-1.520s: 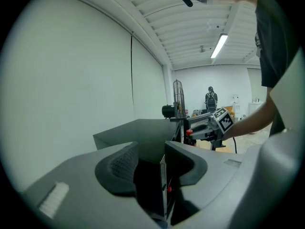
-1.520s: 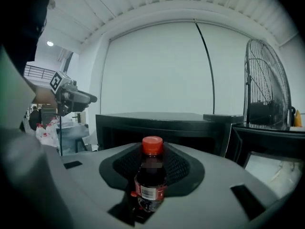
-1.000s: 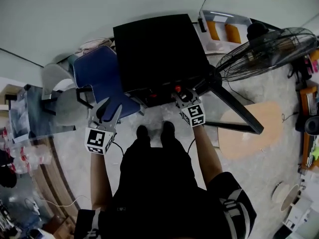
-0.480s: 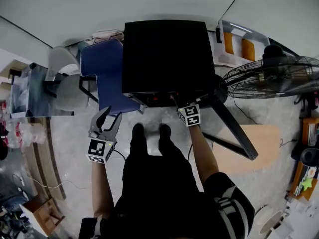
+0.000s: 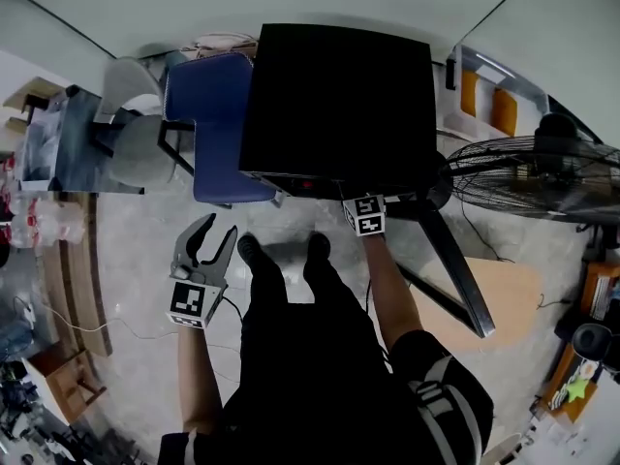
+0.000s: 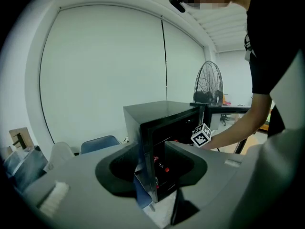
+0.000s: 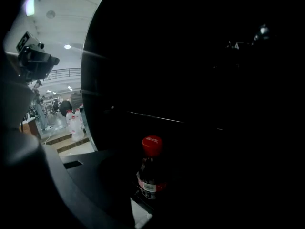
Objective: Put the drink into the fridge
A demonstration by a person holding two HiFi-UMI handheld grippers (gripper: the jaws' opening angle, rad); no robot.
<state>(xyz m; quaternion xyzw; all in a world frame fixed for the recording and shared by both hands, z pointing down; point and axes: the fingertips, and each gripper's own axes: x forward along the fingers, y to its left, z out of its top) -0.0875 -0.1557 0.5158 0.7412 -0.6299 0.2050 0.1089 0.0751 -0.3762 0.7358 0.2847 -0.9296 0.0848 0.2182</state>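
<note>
Fridge: a black fridge (image 5: pixel 334 95) stands on the floor (image 5: pixel 136 260) in front of the person, with its door (image 5: pixel 455 269) swung open to the right.
Right tool: the right tool (image 5: pixel 366 211) reaches into the fridge's open front – only its marker cube shows from the head view. Its jaws are part closed on the drink bottle (image 7: pixel 151 173).
Drink: held upright between those jaws inside the dark fridge, red cap (image 7: pixel 152 146) on top (the label is too dim to read).
Left tool: the left tool (image 5: pixel 219 231) is over the floor, left of the person's shoes, with its jaws spread wide and nothing between them.
Surroundings: a blue chair (image 5: pixel 213 124) touches the fridge's left side – a fan (image 5: pixel 542 177) stands to the right.
</note>
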